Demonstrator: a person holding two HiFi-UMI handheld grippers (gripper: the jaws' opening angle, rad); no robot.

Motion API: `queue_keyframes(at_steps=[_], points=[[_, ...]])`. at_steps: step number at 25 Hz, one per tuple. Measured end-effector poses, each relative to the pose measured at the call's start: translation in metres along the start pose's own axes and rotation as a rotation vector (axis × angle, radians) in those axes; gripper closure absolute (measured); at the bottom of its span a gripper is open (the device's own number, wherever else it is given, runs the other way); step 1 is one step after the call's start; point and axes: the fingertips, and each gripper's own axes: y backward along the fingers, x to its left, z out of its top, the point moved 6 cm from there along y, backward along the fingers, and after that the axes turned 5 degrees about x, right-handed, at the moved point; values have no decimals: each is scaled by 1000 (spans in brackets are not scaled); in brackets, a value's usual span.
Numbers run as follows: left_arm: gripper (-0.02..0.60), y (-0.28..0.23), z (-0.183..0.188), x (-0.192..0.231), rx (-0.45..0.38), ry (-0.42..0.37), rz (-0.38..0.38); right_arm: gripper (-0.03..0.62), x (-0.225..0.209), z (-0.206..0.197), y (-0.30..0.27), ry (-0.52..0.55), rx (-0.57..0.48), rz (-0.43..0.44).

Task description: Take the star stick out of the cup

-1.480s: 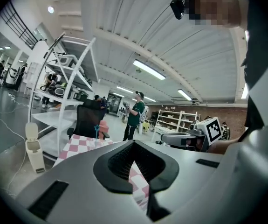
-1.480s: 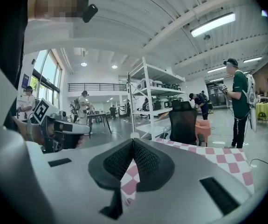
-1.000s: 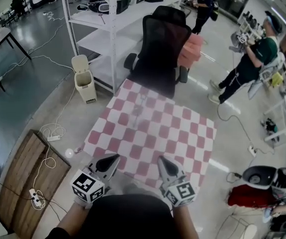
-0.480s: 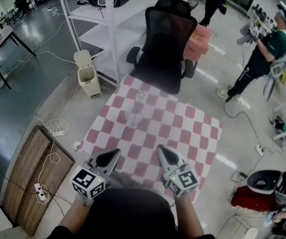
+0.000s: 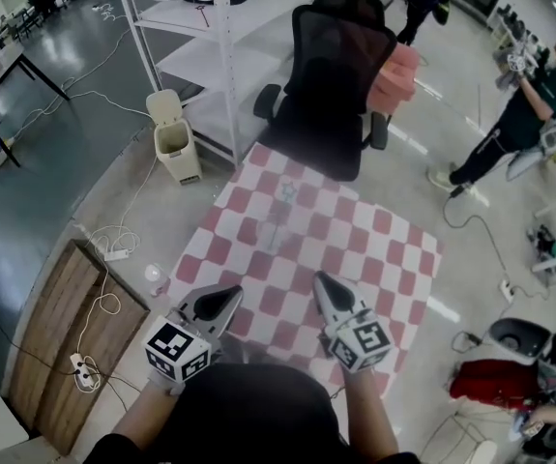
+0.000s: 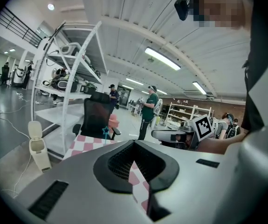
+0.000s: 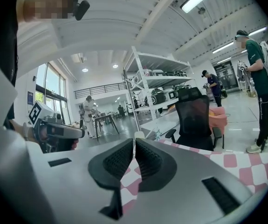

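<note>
Approach stage: left tool (image 5: pixel 221 303) and right tool (image 5: pixel 328 293), jaws together and empty, are hovering over the near edge of the tabletop (image 5: pixel 384 259). Judged next move: reaching toward the far edge and opening one tool around the star stick (image 5: pixel 286 193) in the cup (image 5: pixel 276 236).

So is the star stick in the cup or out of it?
In: the star stick stands upright in the clear cup on the checkered table.

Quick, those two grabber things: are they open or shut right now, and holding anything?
Left gripper: closed, holding nothing.
Right gripper: closed, holding nothing.
</note>
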Motion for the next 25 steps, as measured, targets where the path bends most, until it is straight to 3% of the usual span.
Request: queue_keyframes(at_steps=[13,25], points=[[543,0,-1,68,42,59,2,576,-40,6,-99,-29,92,-79],[544,-1,-20,97,92,140,82,485,-84,-11,-177,-79,203,-17]])
